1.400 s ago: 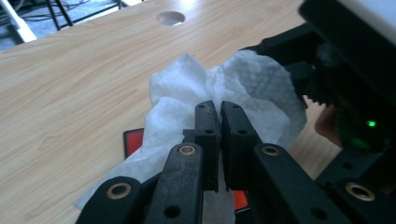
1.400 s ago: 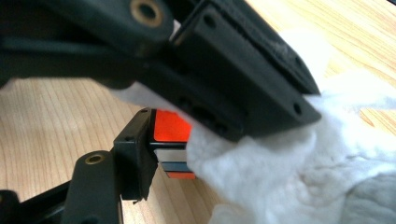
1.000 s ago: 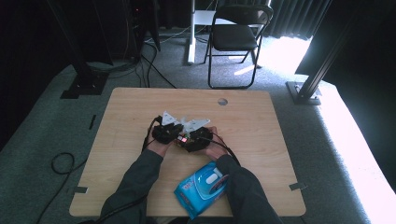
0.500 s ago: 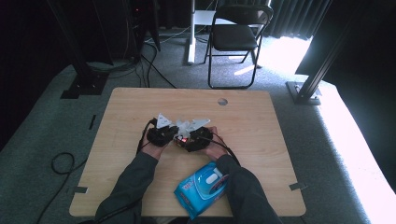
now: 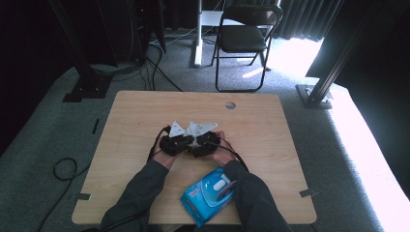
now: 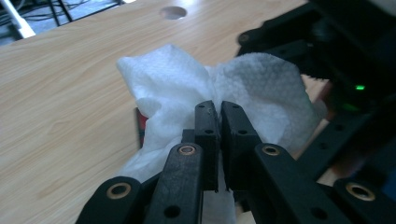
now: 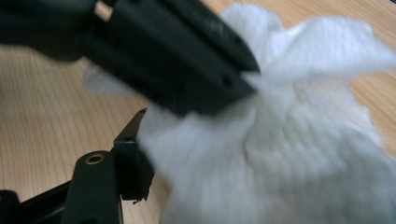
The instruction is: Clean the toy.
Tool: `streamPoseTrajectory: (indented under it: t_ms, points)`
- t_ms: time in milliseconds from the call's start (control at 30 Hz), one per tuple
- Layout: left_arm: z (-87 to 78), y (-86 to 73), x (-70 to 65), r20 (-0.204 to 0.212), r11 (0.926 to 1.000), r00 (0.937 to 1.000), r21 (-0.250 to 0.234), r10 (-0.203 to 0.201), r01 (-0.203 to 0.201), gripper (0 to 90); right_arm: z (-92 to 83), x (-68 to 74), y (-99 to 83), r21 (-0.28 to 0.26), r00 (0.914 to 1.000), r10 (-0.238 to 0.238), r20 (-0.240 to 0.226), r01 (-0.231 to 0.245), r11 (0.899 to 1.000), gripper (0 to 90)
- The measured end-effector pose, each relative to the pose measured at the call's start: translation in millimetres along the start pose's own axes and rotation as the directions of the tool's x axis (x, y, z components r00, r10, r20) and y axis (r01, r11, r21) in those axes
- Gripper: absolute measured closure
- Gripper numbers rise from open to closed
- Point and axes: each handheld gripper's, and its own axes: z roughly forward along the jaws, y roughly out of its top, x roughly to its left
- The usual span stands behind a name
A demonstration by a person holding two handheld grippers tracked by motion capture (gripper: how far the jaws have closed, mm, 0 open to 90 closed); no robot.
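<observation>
Nearby, blue wipes packet (image 5: 208, 195), label unreadable

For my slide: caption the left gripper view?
Left claw shut on a white wipe above the wooden table.

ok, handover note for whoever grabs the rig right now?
Left gripper: jaws shut on the white wipe, pinching a fold of it above the table.
Right gripper: close beside the left one, mid-table. One jaw shows at the wipe's edge in the right gripper view; the wipe hides the other, so its grip can't be told.
Blue wipes pack: near the front edge, between the forearms.
Done: one wipe is out and bunched up between the two grippers.
Left: probably spreading or folding it. Confirm the right grip first.
</observation>
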Motion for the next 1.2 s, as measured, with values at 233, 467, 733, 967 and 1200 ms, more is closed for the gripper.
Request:
streamPoseTrajectory:
  t_ms: [233,467,733,967,1200]
  points:
    - [-5.0,-3.4,-2.4,0.026,1.0,0.9996,-0.003,0.008,-0.008,86.0,-0.4,-0.3,-0.2,-0.005,1.0,0.009,-0.001,-0.009,1.0,34.2]
    - [-12.5,-8.3,2.2,0.0,0.9999,0.9999,0.002,0.015,-0.015,86.2,-0.6,-0.5,-0.2,-0.003,1.0,0.005,0.003,-0.005,1.0,34.2]
    - [-24.7,-16.0,21.6,-0.07,0.9996,0.9972,0.007,-0.026,0.026,86.3,-0.6,-0.6,-0.2,-0.004,0.9999,0.008,0.007,-0.008,1.0,34.2]
    - [-27.5,-25.3,37.6,-0.128,0.9971,0.9899,0.038,-0.06,0.065,86.4,-1.3,-1.2,-0.3,-0.01,1.0,0.008,0.002,-0.008,1.0,34.2]
    - [-24.7,-30.5,48.0,-0.157,0.9935,0.983,0.047,-0.095,0.104,86.4,-1.0,-0.4,-0.2,-0.007,1.0,-0.003,-0.001,0.003,1.0,34.2]
